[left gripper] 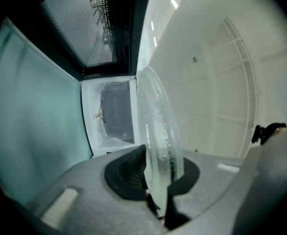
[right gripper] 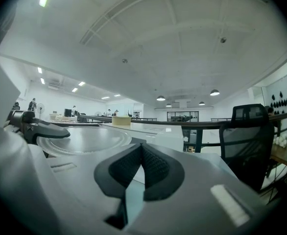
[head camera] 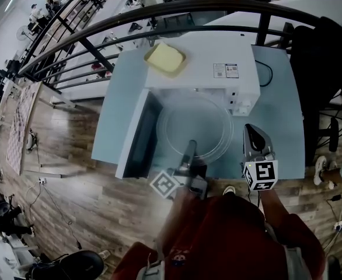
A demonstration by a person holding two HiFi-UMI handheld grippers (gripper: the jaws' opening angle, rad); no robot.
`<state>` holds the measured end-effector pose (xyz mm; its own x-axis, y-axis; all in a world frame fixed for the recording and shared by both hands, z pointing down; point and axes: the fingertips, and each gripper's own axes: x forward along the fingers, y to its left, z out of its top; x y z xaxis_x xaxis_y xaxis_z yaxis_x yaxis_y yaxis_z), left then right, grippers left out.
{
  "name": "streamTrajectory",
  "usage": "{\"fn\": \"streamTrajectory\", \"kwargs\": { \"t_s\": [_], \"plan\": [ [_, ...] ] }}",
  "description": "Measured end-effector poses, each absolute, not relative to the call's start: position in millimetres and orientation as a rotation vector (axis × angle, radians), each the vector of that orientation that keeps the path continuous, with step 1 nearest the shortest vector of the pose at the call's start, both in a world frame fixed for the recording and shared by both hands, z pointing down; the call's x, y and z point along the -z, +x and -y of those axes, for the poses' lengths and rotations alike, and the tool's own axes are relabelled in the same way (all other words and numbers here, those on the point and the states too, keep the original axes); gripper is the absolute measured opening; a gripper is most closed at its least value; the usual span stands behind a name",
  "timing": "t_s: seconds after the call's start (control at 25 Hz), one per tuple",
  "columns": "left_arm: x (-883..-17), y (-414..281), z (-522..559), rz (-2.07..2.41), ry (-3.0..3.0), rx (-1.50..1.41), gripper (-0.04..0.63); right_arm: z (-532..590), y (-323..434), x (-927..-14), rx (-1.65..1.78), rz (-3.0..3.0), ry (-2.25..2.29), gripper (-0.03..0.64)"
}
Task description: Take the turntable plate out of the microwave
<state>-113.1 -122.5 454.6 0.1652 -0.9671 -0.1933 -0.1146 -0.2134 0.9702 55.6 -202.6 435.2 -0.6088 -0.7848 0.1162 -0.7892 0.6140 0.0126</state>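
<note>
One microwave [head camera: 217, 69] is standing on one table [head camera: 118, 115], door [head camera: 137, 137] open. One glass plate [head camera: 197, 134] is hanging just in front of its opening, its near rim pinched by the left hand-held gripper [head camera: 189, 150]. The right hand-held gripper [head camera: 253, 132] is waiting right of that opening, jaws together, empty. One yellow bowl [head camera: 165, 59] and a label [head camera: 225, 70], its print unreadable, are sitting atop the microwave.
</note>
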Motion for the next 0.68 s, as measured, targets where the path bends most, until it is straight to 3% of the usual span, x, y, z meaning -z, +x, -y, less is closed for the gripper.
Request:
{"fn": "streamTrajectory", "kwargs": {
  "t_s": [0.68],
  "plan": [
    [-451.2, -106.4, 125.3, 1.103, 1.548, 1.182, 0.038, 205.1, 67.6, -437.2, -0.091, 2.735, 1.344, 0.0]
  ]
}}
